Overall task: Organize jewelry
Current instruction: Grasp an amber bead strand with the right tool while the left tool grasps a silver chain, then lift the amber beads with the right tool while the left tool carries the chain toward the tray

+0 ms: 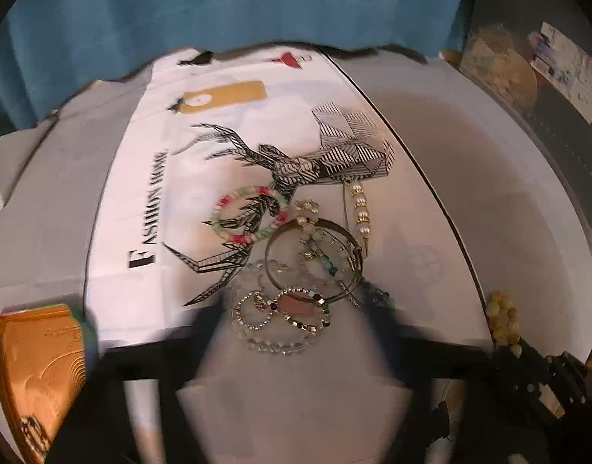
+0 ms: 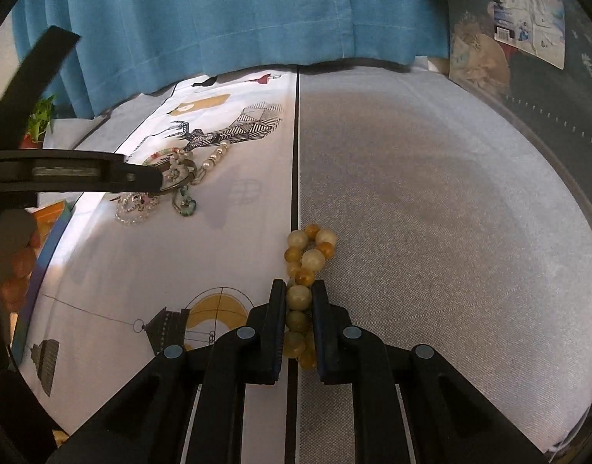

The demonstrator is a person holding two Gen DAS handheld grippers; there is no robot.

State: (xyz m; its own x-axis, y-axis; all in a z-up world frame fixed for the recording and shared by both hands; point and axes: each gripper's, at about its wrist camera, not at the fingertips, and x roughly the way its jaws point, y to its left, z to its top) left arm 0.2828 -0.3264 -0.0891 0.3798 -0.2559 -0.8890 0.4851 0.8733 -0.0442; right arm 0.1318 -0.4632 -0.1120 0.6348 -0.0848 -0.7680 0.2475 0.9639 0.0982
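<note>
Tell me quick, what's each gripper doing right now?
Left gripper: open, holding nothing, its blurred fingers either side of the bracelet pile.
Right gripper: closed on the yellow bead bracelet.

Bracelets left of mat seam

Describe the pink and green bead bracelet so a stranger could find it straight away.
Start at the white printed cloth with the black line-drawn deer. Near the deer's legs lies a heap of jewelry; the pink and green bracelet sits at its upper left edge, touching the metal bangle. It alone has opaque pastel beads, lying as an open ring over the print.
</note>
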